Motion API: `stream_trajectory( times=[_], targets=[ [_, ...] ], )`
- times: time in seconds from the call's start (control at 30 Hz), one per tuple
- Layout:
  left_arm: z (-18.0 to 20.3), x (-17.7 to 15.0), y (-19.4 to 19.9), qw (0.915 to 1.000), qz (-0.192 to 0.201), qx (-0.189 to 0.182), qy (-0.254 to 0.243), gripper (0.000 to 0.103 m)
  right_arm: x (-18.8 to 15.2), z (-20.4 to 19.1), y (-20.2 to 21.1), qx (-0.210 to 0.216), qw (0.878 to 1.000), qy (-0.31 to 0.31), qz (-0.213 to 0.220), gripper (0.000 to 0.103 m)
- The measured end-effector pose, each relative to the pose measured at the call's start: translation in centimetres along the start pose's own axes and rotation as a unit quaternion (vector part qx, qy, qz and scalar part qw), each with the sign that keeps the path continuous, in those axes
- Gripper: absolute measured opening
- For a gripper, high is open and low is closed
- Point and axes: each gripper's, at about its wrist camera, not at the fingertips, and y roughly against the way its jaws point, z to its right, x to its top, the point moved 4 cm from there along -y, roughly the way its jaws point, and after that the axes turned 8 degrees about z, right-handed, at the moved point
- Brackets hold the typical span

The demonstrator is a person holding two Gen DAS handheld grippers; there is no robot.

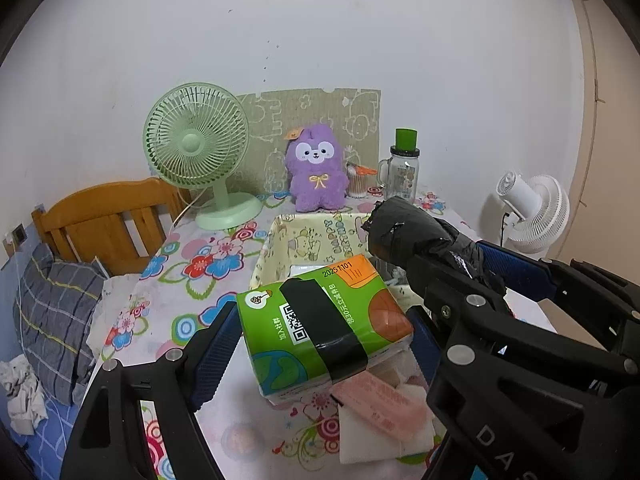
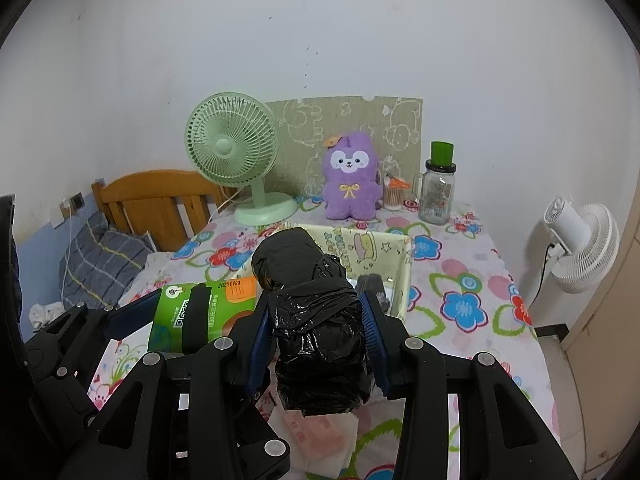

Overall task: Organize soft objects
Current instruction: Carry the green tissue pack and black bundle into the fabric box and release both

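Both loads hang lifted: left fingers clamp the tissue pack, right fingers the black bundle; next, lower them into the basket.

green tissue pack banded with black tape, lifted above the table, black plastic-wrapped roll alongside, raised, cream fabric basket behind

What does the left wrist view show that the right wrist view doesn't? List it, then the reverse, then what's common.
Left wrist only: the left tongs squeezing the green tissue pack.

Right wrist only: the right tongs clamping the black-wrapped bundle, and a dark item inside the yellow basket.

Both: tissue pack, bundle, basket, purple plush, green fan, glass jar, white fan.
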Motion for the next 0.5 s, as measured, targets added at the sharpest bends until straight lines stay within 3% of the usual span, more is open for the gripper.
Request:
stream_trajectory(
  times=[0.5],
  targets=[
    [0.1, 2.5, -4.4, 0.9999, -0.004, 0.002, 0.009, 0.084, 2.3, 1.7, -4.5, 0.005, 1.0, -0.001, -0.003, 0.046]
  ],
)
